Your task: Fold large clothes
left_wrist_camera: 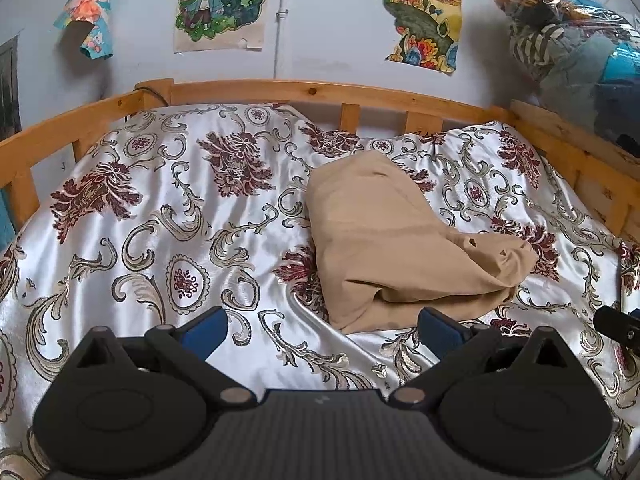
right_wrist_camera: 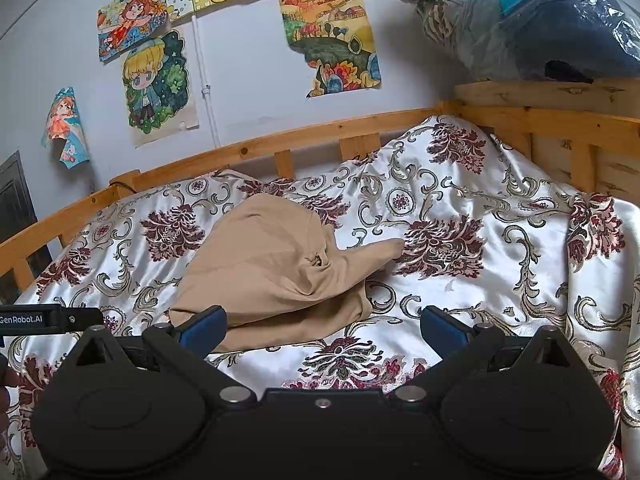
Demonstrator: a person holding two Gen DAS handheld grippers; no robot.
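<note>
we hold the left gripper (left_wrist_camera: 322, 328) and the right gripper (right_wrist_camera: 322, 328) low at the bottom of each frame, both spread wide and gripping nothing, probably because we are sizing up the next grab. the tan garment (left_wrist_camera: 384, 240) lies bunched on the patterned bedspread (left_wrist_camera: 160, 216), right of centre in the left view and left of centre in the right view, with one limb trailing toward mid-frame right (right_wrist_camera: 380, 252). its near edge sits just beyond our fingertips, so it looks easy to reach. the wooden bed rail (left_wrist_camera: 320, 94) closes off the top and sides; open bedspread at left gives us room to spread the cloth flat.
</note>
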